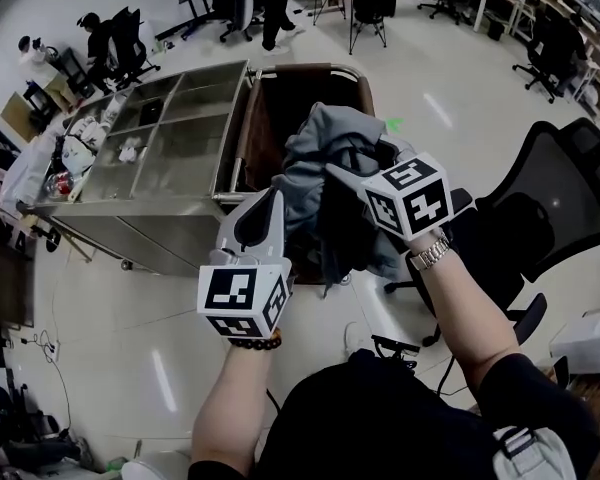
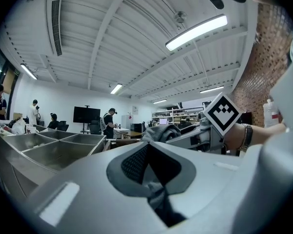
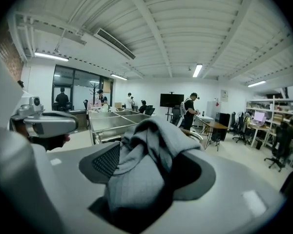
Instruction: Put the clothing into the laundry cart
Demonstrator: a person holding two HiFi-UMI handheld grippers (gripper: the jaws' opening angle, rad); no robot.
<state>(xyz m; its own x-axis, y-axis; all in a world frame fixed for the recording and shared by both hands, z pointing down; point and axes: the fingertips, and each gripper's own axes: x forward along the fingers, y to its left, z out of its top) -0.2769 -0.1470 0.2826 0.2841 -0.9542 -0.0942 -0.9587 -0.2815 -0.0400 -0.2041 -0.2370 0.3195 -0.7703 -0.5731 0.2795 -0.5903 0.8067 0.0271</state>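
Observation:
A grey piece of clothing [image 1: 325, 148] hangs bunched between both grippers, right over the brown laundry cart [image 1: 355, 76]. My left gripper [image 1: 277, 196] is at the garment's left edge. In the left gripper view its jaws are shut on a thin dark fold of the clothing [image 2: 156, 196]. My right gripper [image 1: 338, 175] holds the cloth from the right. In the right gripper view a thick grey fold [image 3: 141, 155] fills the space between its partly spread jaws and drapes over their tips.
A steel table with sunken compartments [image 1: 170, 138] stands against the cart's left side. A black mesh office chair [image 1: 550, 198] is close on the right. Desks, more chairs and people are farther back across the room.

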